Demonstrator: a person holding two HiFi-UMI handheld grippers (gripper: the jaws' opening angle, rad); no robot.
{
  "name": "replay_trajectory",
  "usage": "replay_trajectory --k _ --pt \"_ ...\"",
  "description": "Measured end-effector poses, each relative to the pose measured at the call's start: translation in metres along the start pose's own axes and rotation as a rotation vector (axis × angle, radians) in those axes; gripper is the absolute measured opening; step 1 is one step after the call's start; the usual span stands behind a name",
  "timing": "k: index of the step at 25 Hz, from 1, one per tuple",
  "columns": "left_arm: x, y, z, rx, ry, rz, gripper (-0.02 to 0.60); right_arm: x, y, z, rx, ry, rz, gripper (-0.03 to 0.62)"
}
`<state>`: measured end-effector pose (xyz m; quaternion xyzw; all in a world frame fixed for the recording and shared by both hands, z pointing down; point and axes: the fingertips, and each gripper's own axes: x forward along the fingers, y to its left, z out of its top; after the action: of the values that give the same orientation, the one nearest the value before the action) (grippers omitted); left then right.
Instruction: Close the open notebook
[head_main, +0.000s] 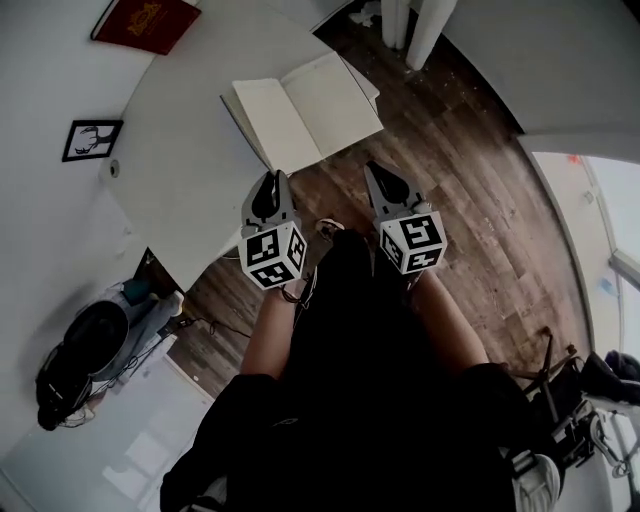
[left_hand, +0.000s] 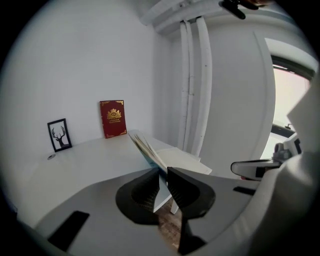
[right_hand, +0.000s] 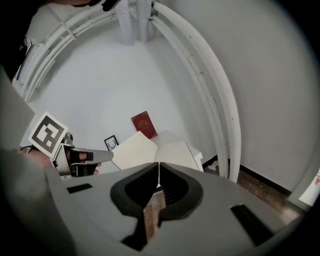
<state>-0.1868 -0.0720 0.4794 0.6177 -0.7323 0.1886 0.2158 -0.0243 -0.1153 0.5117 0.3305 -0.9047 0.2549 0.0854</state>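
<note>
Nearest the camera, the person's dark-clothed lap (head_main: 350, 330) filled the lower part of the head view, with both forearms extended over a brown wood-plank floor (head_main: 470, 200). Dark bags and loose items (head_main: 80, 350) lay on the floor at the near left. The left gripper (head_main: 271, 178) was at the near edge of a white table (head_main: 180, 150) with a rounded outline. Its jaws were clamped on the near corner of the left half of the open notebook (head_main: 300, 110). The right gripper (head_main: 374, 170) was held beside it over the floor, just off the table's right edge, with its jaws pressed together and nothing between them. The notebook lay at the right side of the table. Its right half was flat, and its left half was raised at a steep tilt, as seen from the left gripper view. Farther left, a small framed deer picture (head_main: 92, 139) and a red book (head_main: 145, 22) stood propped against the white wall (head_main: 40, 80), with a small round object (head_main: 113, 168) just near of the frame. White pipes (head_main: 420, 30) rose from the floor beyond the table's far right.
</note>
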Motion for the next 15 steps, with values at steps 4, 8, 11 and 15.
replay_trajectory --k 4,8,11,15 --pt "0.004 -0.019 0.013 0.057 -0.012 -0.032 0.049 -0.004 -0.011 0.006 -0.001 -0.017 -0.018 0.025" --pt "0.009 -0.035 0.022 0.098 -0.011 -0.067 0.049 -0.01 -0.024 0.012 0.014 -0.044 -0.045 0.025" --pt "0.014 -0.05 0.028 0.133 -0.014 -0.105 0.049 -0.015 -0.032 0.015 0.023 -0.058 -0.068 0.025" --pt "0.026 -0.071 0.035 0.14 -0.012 -0.176 0.043 -0.023 -0.044 0.016 0.037 -0.069 -0.112 0.025"
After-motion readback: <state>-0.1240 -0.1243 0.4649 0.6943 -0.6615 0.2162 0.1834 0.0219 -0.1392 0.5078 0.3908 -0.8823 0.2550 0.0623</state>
